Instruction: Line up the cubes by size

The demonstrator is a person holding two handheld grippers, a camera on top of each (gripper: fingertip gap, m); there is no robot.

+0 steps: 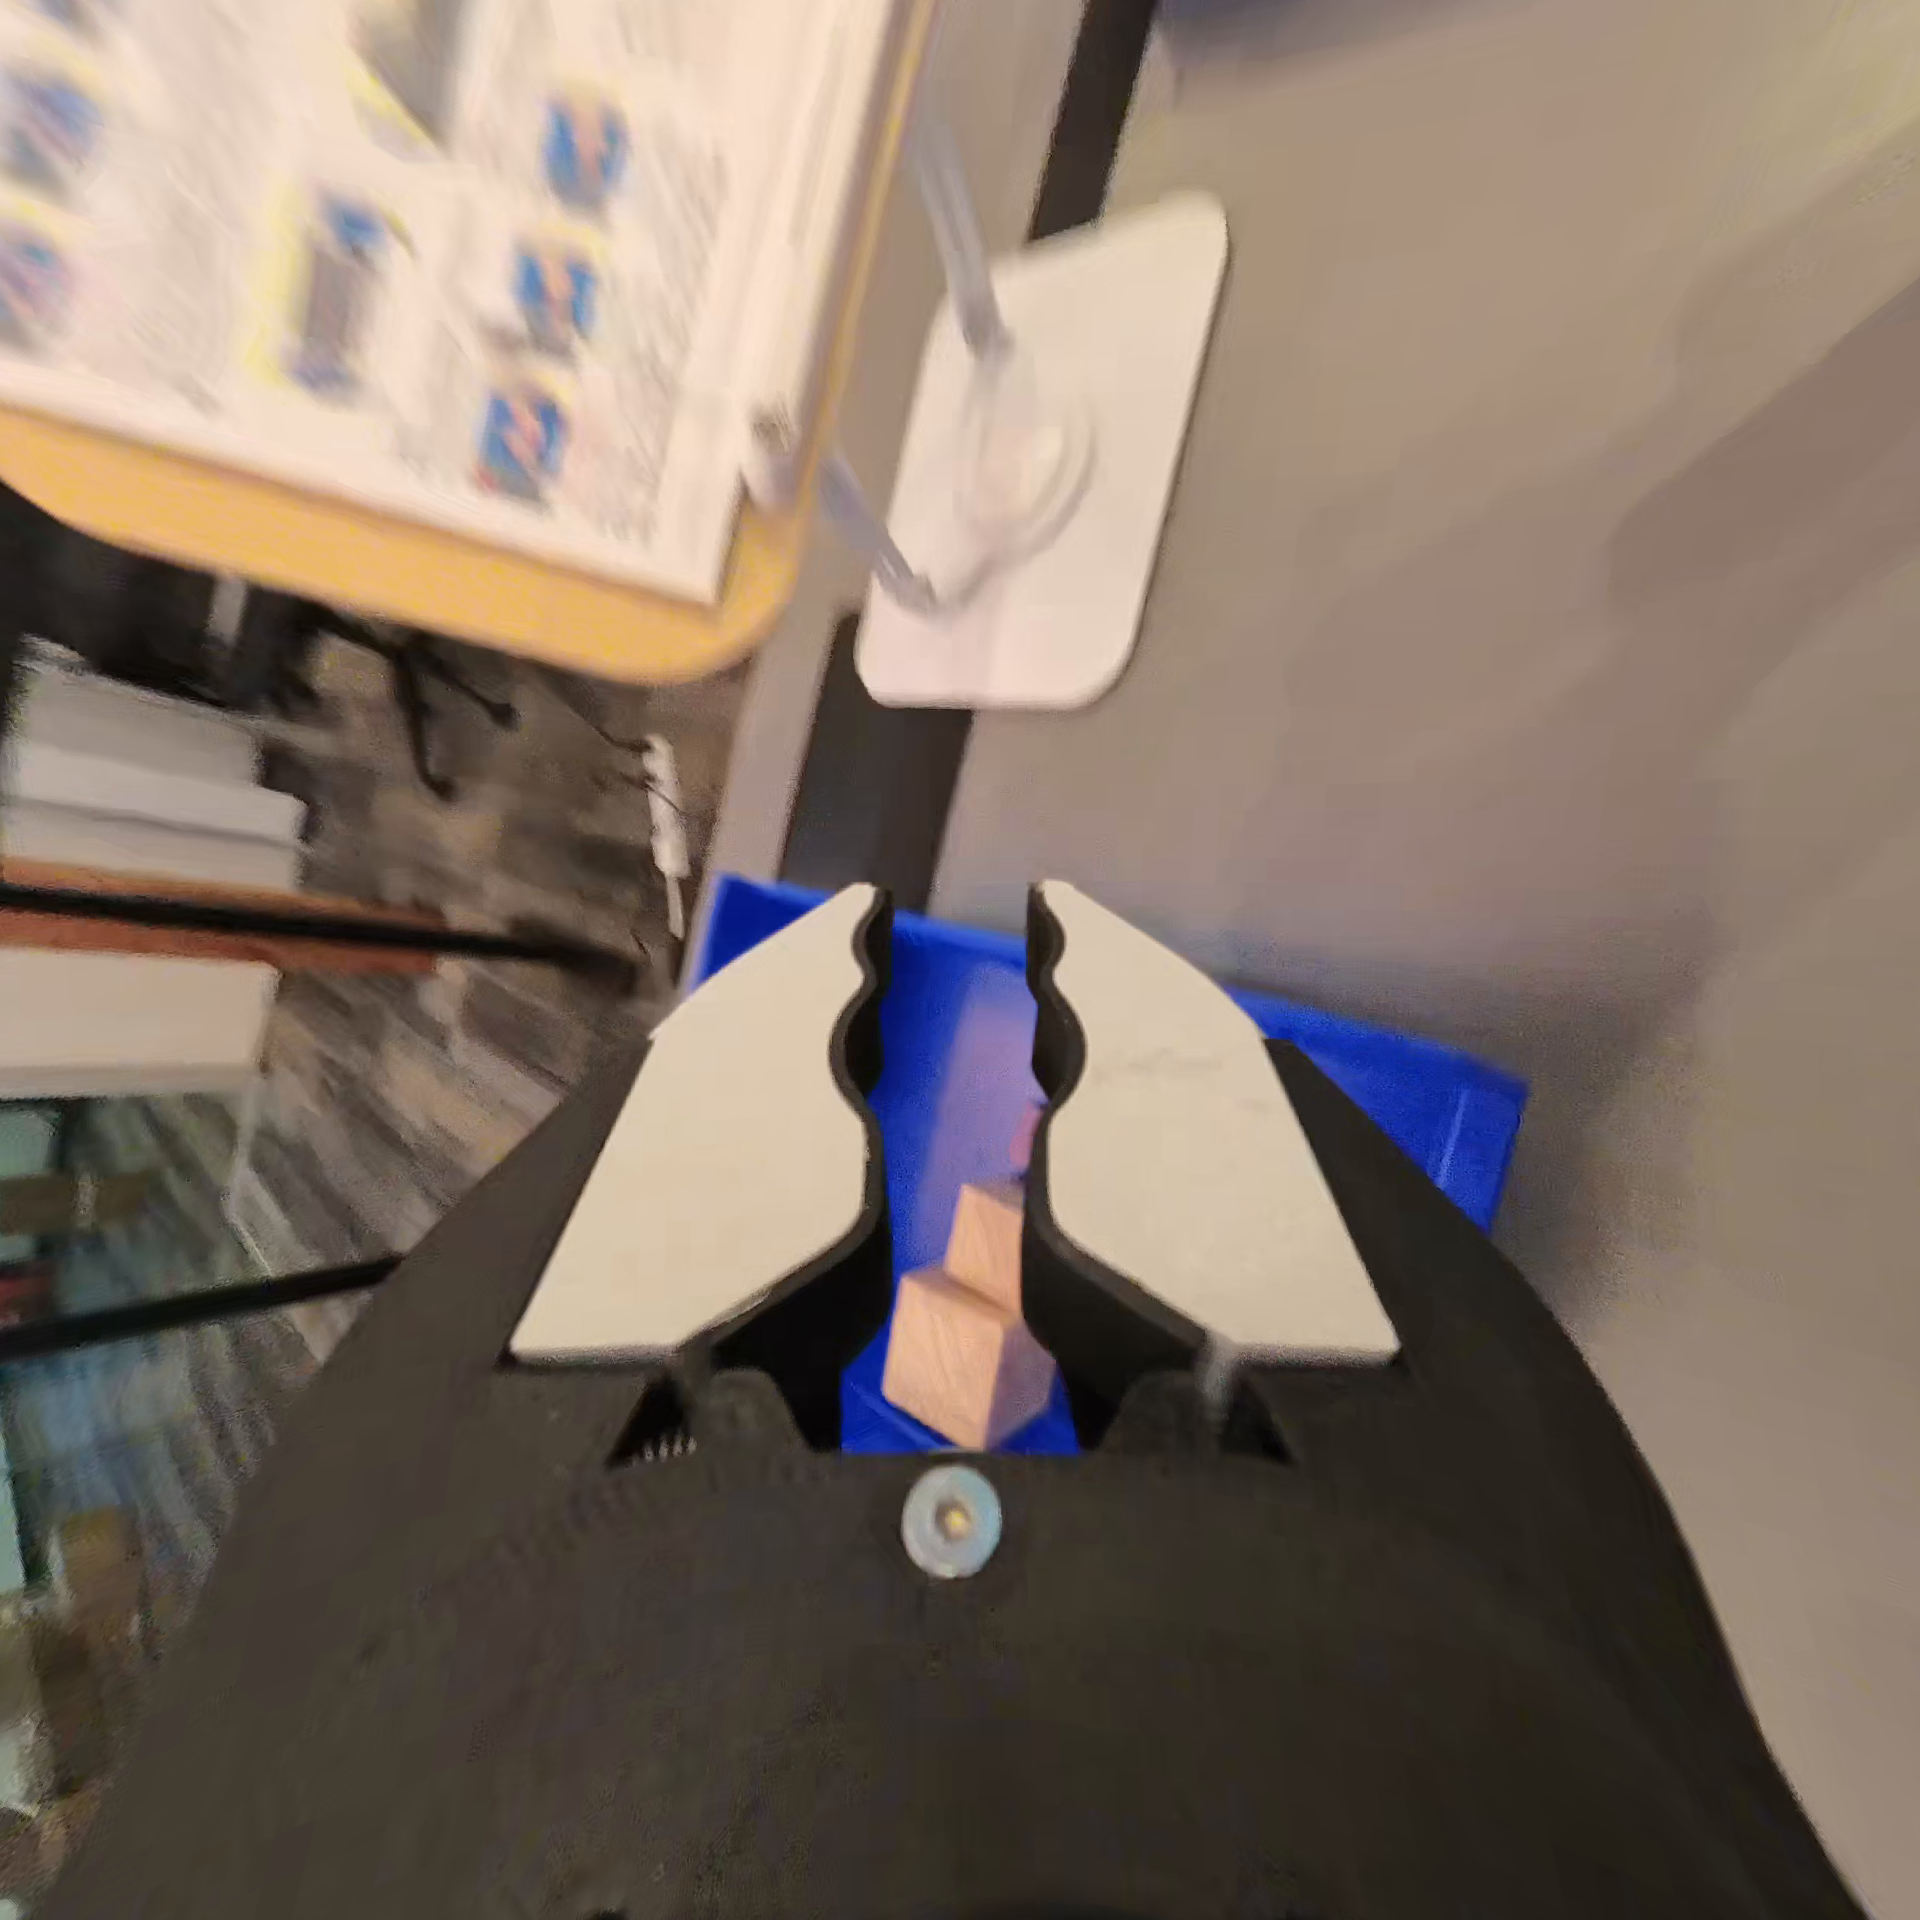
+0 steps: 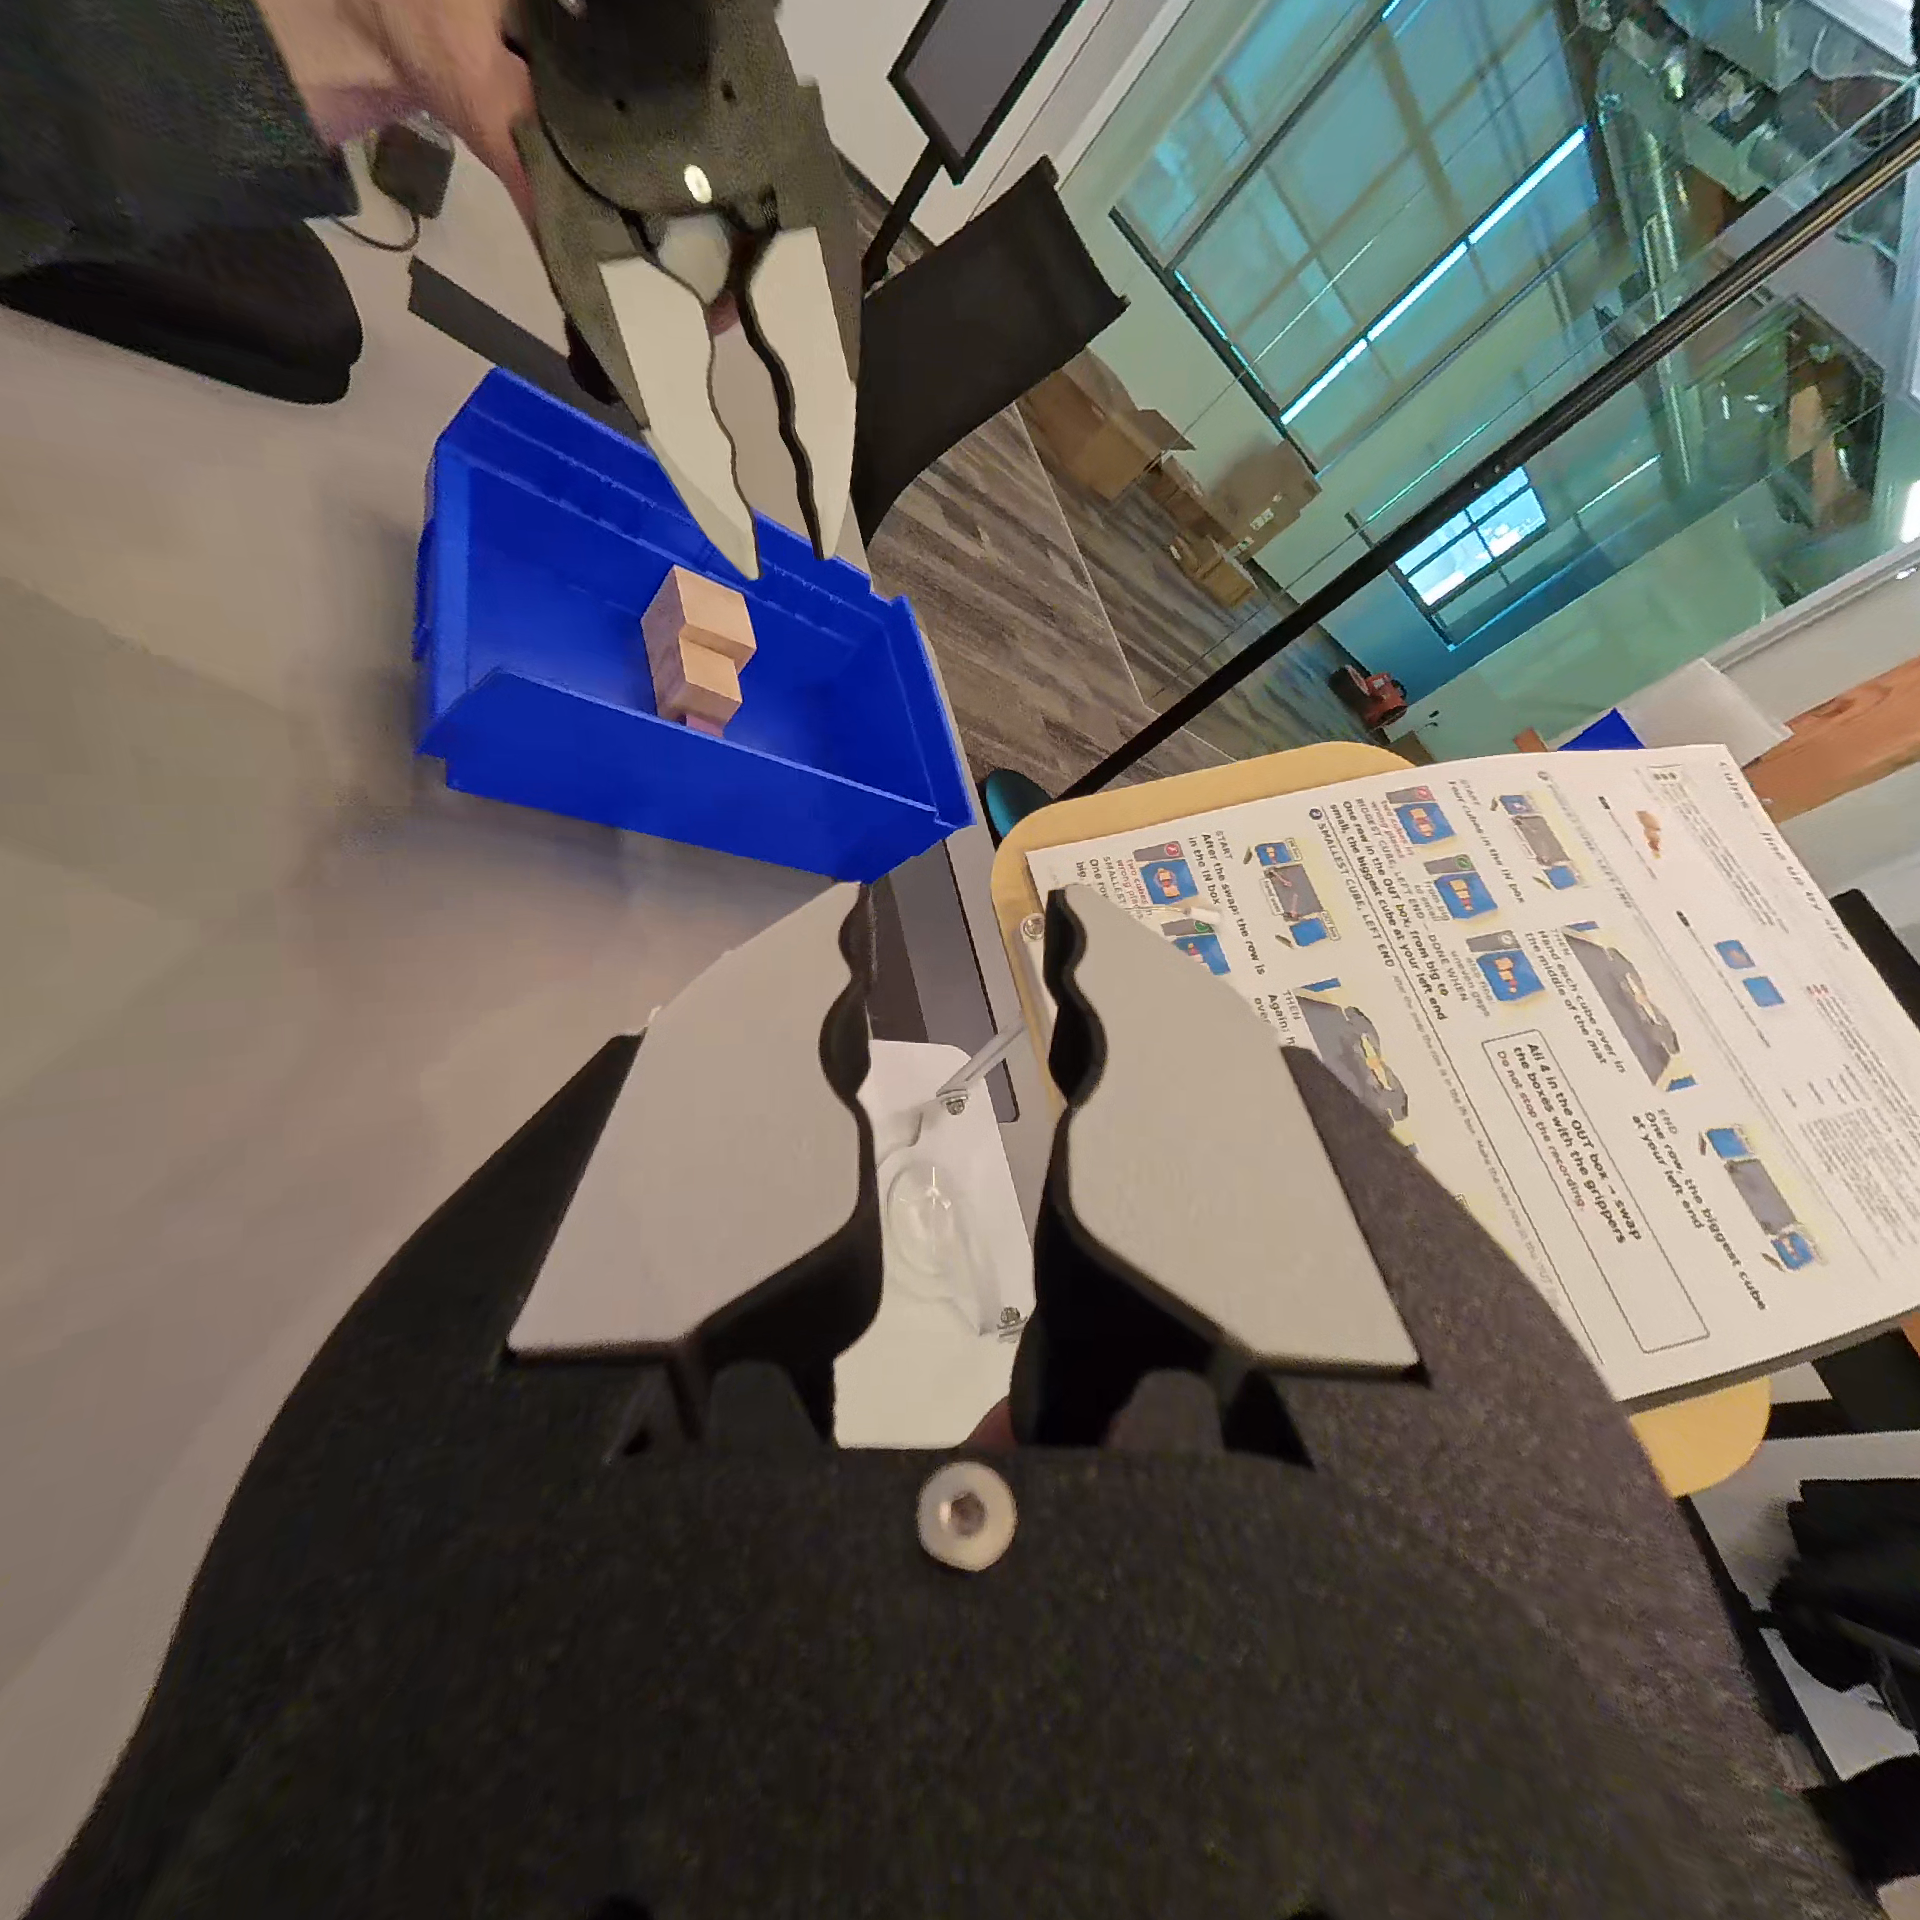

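Hovering left gripper [image 2: 784, 556] jaws apart, nothing held | wooden cubes [image 2: 698, 649] rowed in blue bin [image 2: 665, 790] | right gripper [image 2: 951, 935] likewise parted, bare | row ends should be squared gently.

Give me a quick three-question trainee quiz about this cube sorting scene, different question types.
1. True or false: the wooden cubes lie in the blue bin.
2. Which gripper hangs above the bin? A) left gripper B) right gripper
3. Fill in: both grippers hold ____.

Key: 1 true; 2 A; 3 nothing, as both stand open with bare gaps between the fingers.
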